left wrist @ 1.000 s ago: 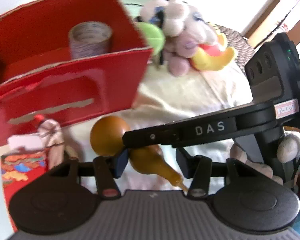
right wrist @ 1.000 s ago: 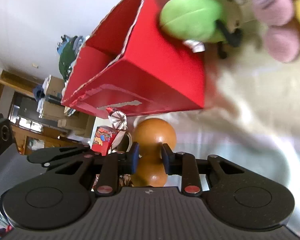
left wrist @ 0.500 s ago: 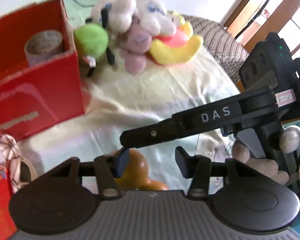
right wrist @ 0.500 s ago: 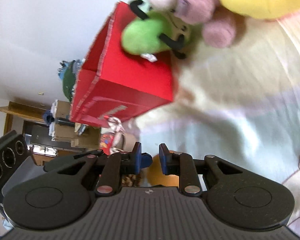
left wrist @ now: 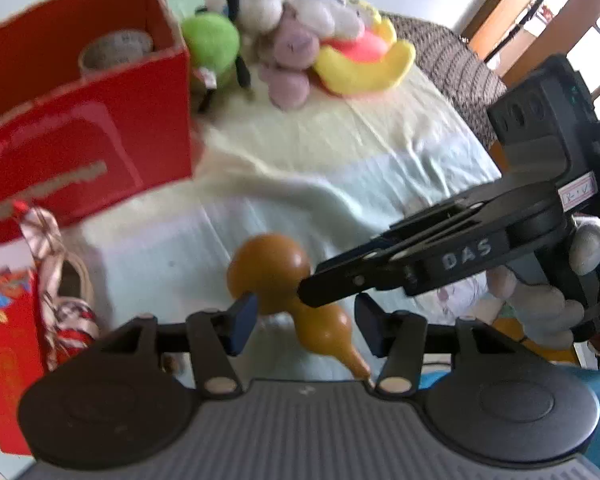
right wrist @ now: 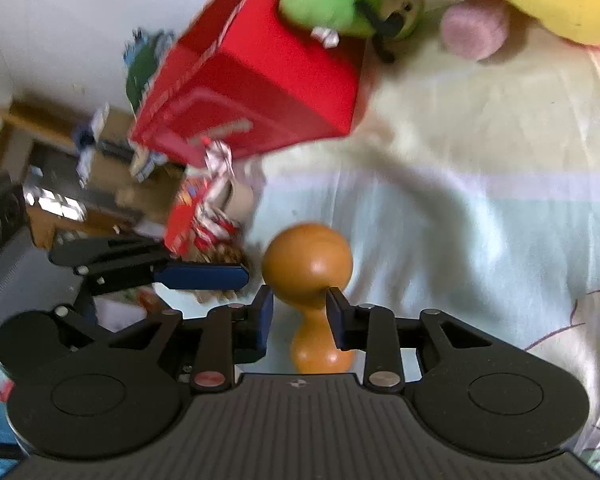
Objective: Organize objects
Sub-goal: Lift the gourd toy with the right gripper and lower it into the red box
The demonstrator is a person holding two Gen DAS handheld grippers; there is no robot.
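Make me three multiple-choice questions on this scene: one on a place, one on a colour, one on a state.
1. Where is the roll of tape?
A. inside the open red cardboard box
B. on the bedsheet
C. atop the plush toys

2. What colour is the smooth gourd-shaped wooden object?
A. green
B. orange-brown
C. pink

3. How does the gourd lie?
A. standing upright
B. inside the box
C. on its side on the pale bedsheet

Answers: 1 A, it shows above the box wall; 2 B, both views show that; 3 C, its narrow end points toward the left camera.
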